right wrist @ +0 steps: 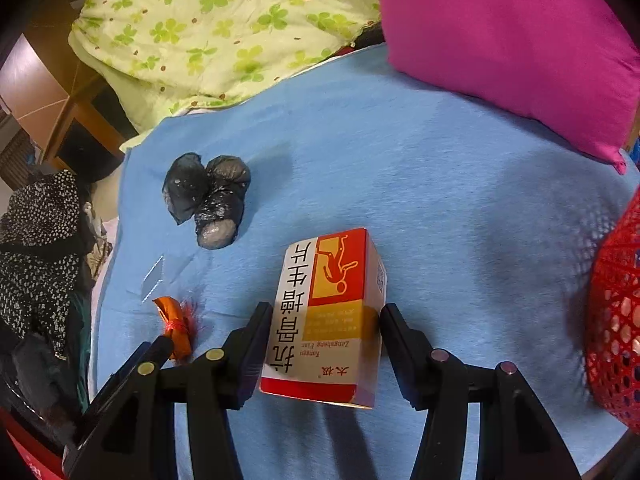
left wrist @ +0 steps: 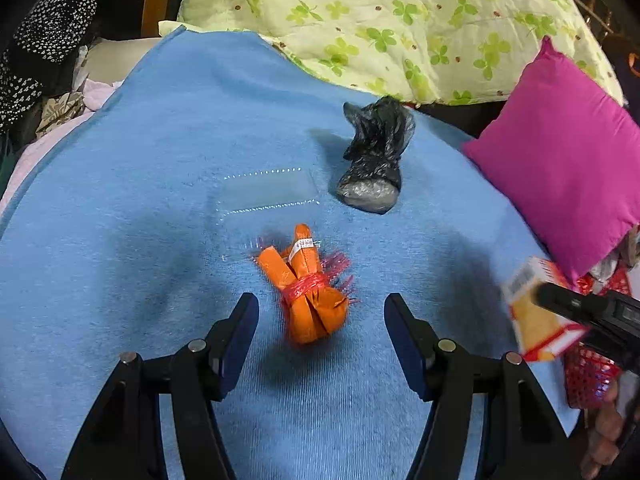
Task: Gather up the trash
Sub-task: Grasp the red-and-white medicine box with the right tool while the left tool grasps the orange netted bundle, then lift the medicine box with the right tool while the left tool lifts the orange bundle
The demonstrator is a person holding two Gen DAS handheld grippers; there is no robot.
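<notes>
Trash on the blue bed cover (left wrist: 160, 160): your right claw (right wrist: 326, 312) holds the cardboard medicine box (right wrist: 328, 320), your left claw (left wrist: 322, 300) hangs half-wide over the orange wrapper bundle (left wrist: 312, 292).
Smooth, stiff box sides may slip between the pads; soft cover can snag; the crinkled black plastic bag (left wrist: 374, 156) lies farther off.
</notes>
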